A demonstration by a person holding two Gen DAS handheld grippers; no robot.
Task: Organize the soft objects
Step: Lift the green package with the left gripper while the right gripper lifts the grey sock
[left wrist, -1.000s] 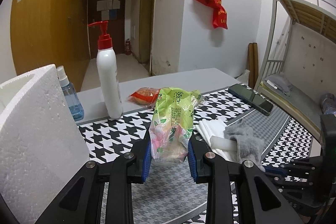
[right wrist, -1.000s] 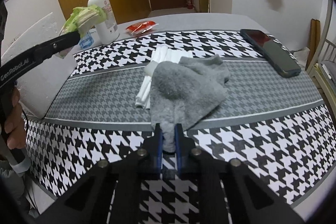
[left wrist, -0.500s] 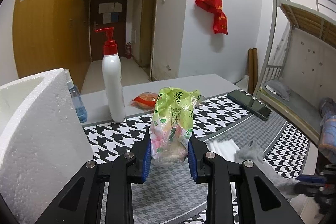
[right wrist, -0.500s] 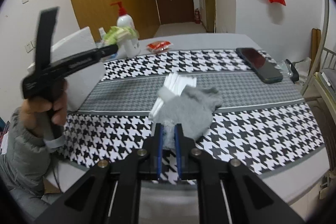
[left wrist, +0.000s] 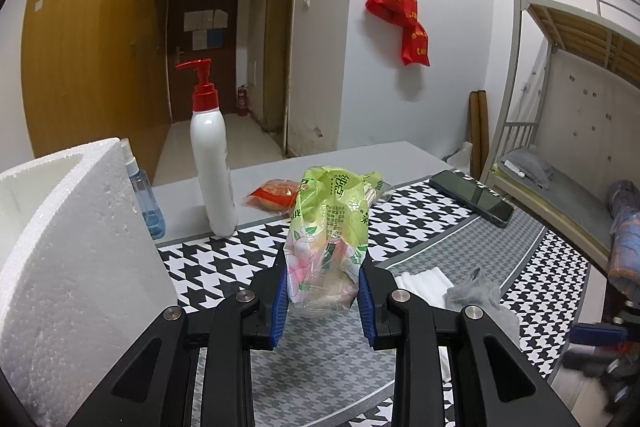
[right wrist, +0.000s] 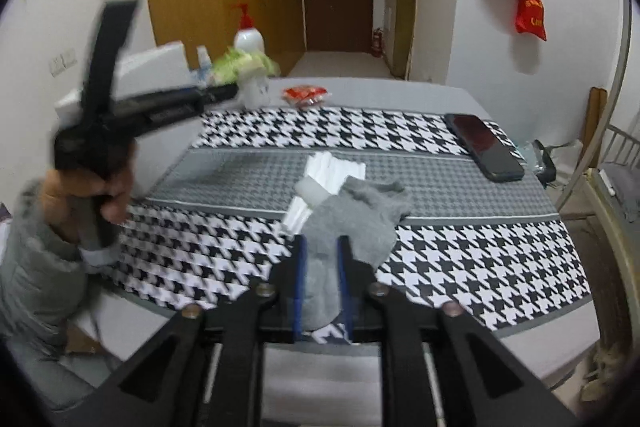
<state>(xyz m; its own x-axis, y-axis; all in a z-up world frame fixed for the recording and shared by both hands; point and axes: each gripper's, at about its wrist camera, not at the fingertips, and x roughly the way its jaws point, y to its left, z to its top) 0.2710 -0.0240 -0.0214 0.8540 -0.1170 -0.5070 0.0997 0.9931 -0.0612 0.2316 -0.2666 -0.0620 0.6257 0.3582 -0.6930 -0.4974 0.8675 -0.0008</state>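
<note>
Two soft things are up off the table at once. Pinched at its lower end between the blue pads of the left gripper (left wrist: 323, 291), the green tissue pack (left wrist: 331, 223) stands upright above the near left of the mat, close to the white foam box (left wrist: 68, 267). It looks light and crinkly, its film likely slippery, so a low grip across the width seems right. Clamped narrow on the grey sock (right wrist: 344, 227), the right gripper (right wrist: 322, 267) holds it over the near edge; limp and light, it will drape and drag wherever it is taken. White folded cloth (right wrist: 332, 175) lies on the houndstooth mat (right wrist: 480, 259), touching the sock. Farther back stand a pump bottle (left wrist: 211, 163) and small spray bottle (left wrist: 146, 199), with a red snack packet (left wrist: 272, 193) beside them and a phone (left wrist: 472, 195) at the far right. Bunk bed (left wrist: 560, 75) to the right, a hallway beyond.
</note>
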